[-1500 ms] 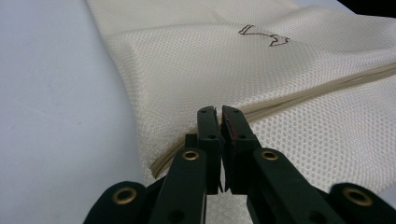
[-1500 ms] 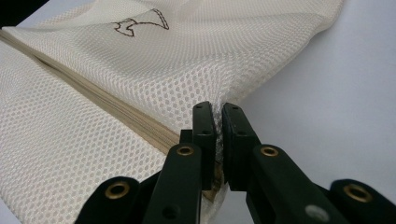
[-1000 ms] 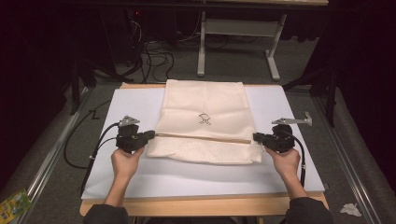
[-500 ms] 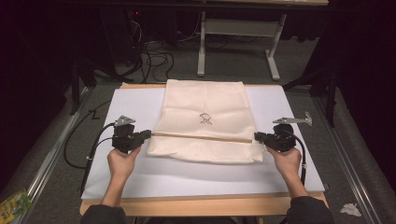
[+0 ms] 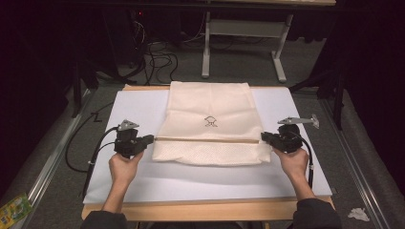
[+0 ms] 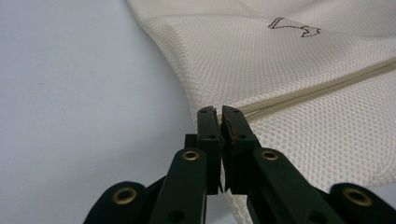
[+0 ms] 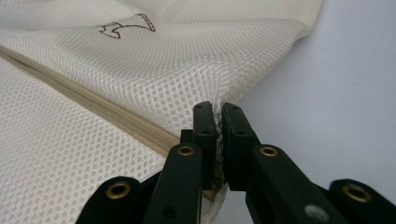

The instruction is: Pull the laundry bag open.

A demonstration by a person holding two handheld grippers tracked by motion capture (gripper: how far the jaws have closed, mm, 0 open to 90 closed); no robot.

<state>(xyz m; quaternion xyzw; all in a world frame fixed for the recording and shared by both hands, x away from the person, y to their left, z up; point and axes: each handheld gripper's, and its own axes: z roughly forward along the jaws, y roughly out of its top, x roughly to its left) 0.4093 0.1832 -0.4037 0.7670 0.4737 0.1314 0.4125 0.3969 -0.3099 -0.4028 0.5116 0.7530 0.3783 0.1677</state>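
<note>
Right now the cream mesh laundry bag (image 5: 210, 121) lies flat on the white table sheet (image 5: 143, 181), middle of the table, its near part folded over along the zipper line (image 5: 205, 140). Left gripper (image 5: 149, 139) is clamped on the bag's left edge right at the zipper end, jaws together with mesh between them. Right gripper (image 5: 263, 137) is pinched on the right edge at the same line, mesh visibly caught between its jaws.

Risks as I see them:
- Both bites look shallow, at the very hem. Any outward pull could strip the mesh out of one jaw, and the fold goes skewed.
- Uneven lift between hands likely twists the bag; the zipper band resists bending, so it could kink rather than fold cleanly.
- Open weave may snag on the jaw tips at release and drag the bag off position.
- Dragging low could bunch the sheet.
</note>
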